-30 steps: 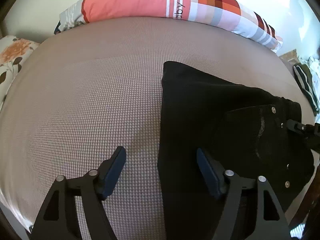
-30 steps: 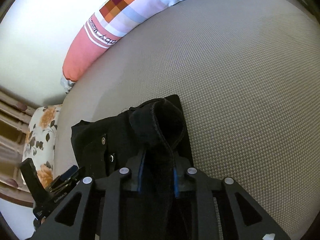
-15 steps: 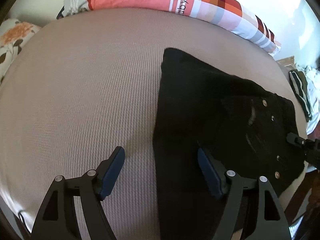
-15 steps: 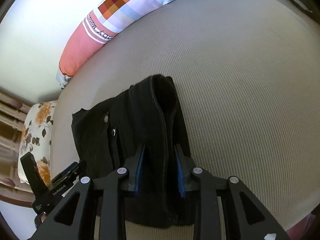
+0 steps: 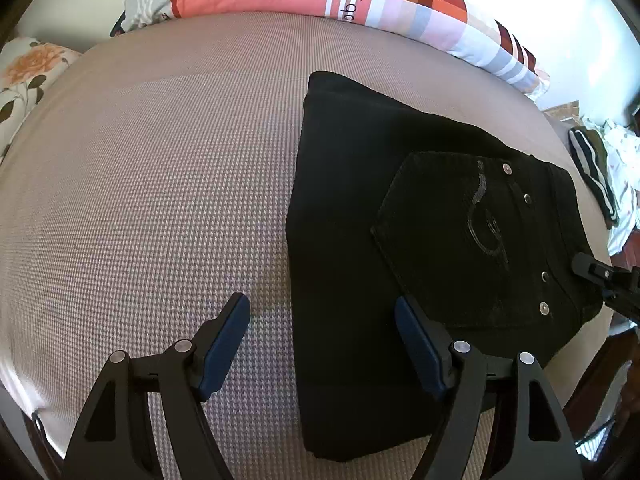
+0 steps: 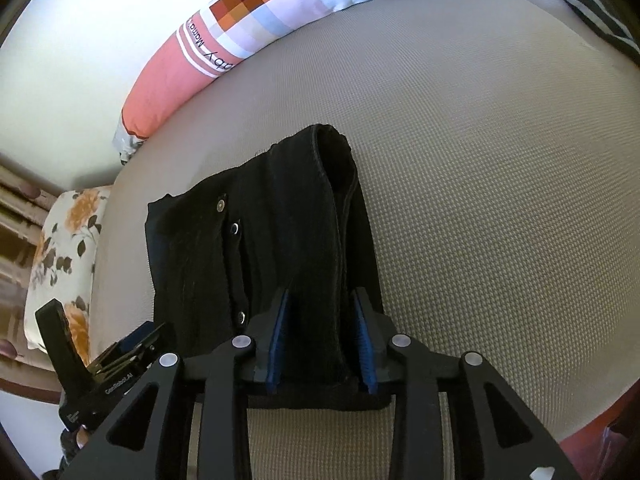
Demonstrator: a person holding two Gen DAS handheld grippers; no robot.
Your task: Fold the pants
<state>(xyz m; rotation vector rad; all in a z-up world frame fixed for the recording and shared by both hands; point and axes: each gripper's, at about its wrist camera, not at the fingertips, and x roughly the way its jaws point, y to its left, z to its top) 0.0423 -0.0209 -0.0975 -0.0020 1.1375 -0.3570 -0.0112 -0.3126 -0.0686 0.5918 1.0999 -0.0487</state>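
On my left wrist feed the black pants (image 5: 400, 240) lie folded on the beige mattress (image 5: 140, 200), a compact bundle whose long axis runs away from my left gripper (image 5: 322, 328) toward the long striped and checked pillow (image 5: 360, 4) at the far edge. The waistband end with its metal rivets and the back pocket (image 5: 472, 240) sits to the right of my left tongs, toward the other gripper. My left tongs stand wide apart and hold nothing: the left pad hangs over bare mattress, the right pad over the near part of the pants, with the bundle's left fold edge running between them. Whether the pads touch the cloth I cannot tell.

On the right wrist feed my right gripper (image 6: 322, 340) has its blue pads drawn in on a thick raised fold of the pants (image 6: 280, 240), which runs straight ahead from the jaws. The rest of the bundle lies flat to the left of those tongs, rivets showing, and my left gripper's body pokes in at the lower left beside it.

Around the work: a floral pillow (image 5: 28, 76) far left of the left tongs, and a heap of striped and white clothes (image 5: 604, 176) far to the right. The mattress ahead of the right tongs is open up to the long pillow.
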